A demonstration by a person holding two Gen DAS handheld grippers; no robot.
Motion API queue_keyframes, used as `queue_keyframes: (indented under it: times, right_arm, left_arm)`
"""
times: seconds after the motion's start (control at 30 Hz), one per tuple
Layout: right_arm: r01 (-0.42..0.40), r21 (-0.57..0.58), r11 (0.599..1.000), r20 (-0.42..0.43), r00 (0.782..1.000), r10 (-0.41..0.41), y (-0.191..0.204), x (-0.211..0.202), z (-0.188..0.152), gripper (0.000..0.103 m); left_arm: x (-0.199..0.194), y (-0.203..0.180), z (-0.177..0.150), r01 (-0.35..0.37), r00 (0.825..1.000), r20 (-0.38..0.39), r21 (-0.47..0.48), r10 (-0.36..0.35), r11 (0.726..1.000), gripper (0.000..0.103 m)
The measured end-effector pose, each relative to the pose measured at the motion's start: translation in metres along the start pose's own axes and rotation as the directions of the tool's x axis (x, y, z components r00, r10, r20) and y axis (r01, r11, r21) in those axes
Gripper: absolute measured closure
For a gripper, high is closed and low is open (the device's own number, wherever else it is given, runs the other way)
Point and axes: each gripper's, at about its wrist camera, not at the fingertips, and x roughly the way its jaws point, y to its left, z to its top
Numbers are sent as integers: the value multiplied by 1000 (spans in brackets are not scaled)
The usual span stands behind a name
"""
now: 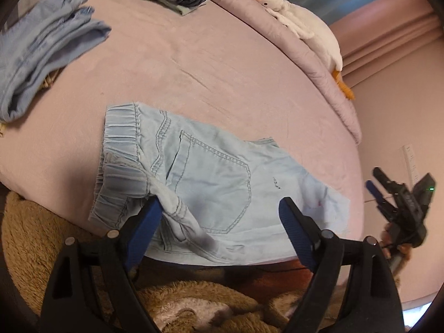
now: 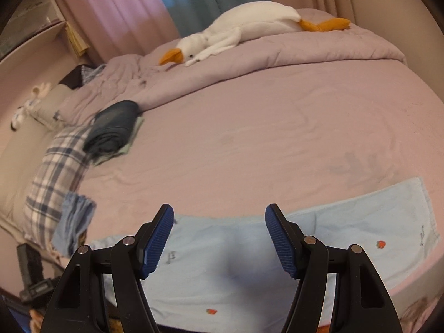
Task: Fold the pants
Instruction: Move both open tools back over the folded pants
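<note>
Light blue denim pants (image 1: 216,177) lie folded on the pink bed sheet (image 1: 194,69) near its front edge, elastic waistband to the left, back pocket facing up. My left gripper (image 1: 219,215) hovers over their near edge, open, with nothing pinched between its blue pads. In the right wrist view the same pants (image 2: 347,230) show small strawberry marks, and my right gripper (image 2: 219,230) stands open above them with nothing between its fingers. From the left wrist view, the right gripper (image 1: 399,197) is off the bed's right edge, held in a hand.
A pile of folded blue jeans (image 1: 41,55) sits at the left; dark folded clothes (image 2: 113,127) lie further back. A white plush goose (image 2: 244,25) rests on the bunched quilt (image 2: 305,52). A plaid pillow (image 2: 55,172) is at the left, a brown fleecy fabric (image 1: 41,249) below the bed edge.
</note>
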Motion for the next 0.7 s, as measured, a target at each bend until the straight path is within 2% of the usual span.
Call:
queue_keyframes:
  times: [0.17,0.5,0.7]
  right_arm:
    - [-6,16,1000,16,1000,6,-4,-7,-6,35]
    - [-2,27,1000,79,997,0,-5,-30,-9,35]
    - [5,30,1000,88,996,-7,2,-28,-6,35]
  left_arm:
    - [-8,-22,-4,-58,997,53,74,54,996,17]
    - [-28,-59,1,-83,987,154,215,51,973,16]
    - [-22,-69,14,-165,971,210,260,112,951,16]
